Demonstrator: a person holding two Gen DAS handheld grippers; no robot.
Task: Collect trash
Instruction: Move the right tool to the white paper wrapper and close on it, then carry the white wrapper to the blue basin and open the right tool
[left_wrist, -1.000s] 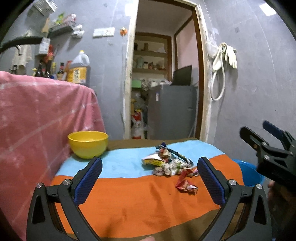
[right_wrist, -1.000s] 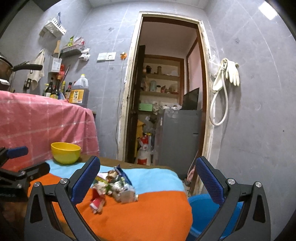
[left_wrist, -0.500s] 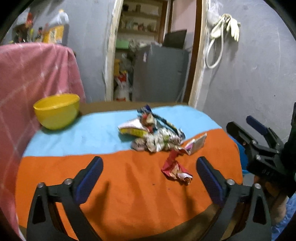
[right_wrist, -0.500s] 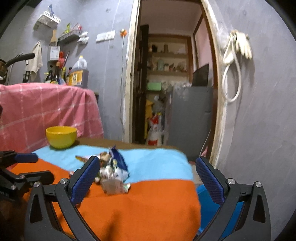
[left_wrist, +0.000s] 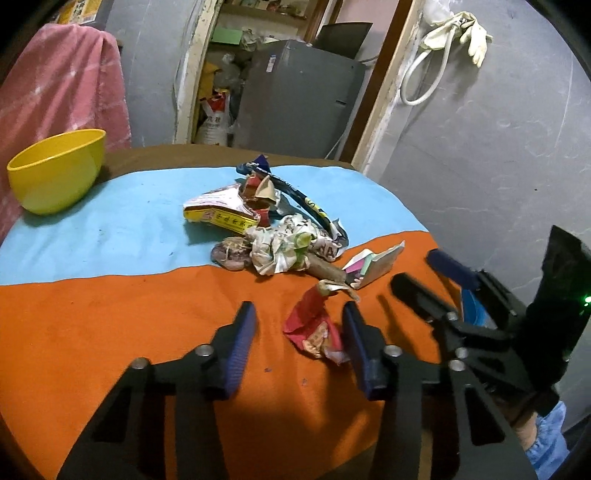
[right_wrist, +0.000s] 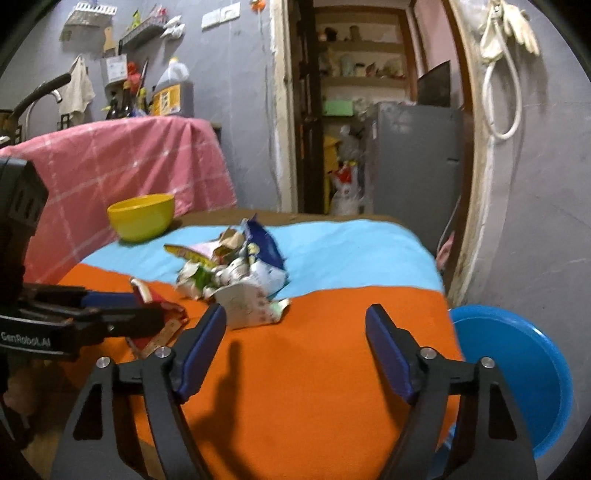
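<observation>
A pile of crumpled wrappers (left_wrist: 273, 225) lies mid-table on the blue and orange cloth (left_wrist: 110, 295); it also shows in the right wrist view (right_wrist: 229, 269). A red crumpled wrapper (left_wrist: 314, 328) lies apart on the orange part, between the fingers of my left gripper (left_wrist: 299, 339), which is partly closed around it, the right pad touching it. A small white carton (left_wrist: 373, 266) lies beside the pile. My right gripper (right_wrist: 295, 343) is open and empty above the orange cloth, just right of the carton (right_wrist: 247, 302).
A yellow bowl (left_wrist: 55, 170) stands at the table's far left. A blue basin (right_wrist: 517, 373) sits below the table's right edge. A pink cloth (right_wrist: 122, 162) covers a counter on the left. A doorway with a grey fridge (left_wrist: 295, 107) is behind.
Both grippers have moved forward and down toward the trash. My left gripper has narrowed around the red wrapper. My right gripper has also narrowed somewhat.
</observation>
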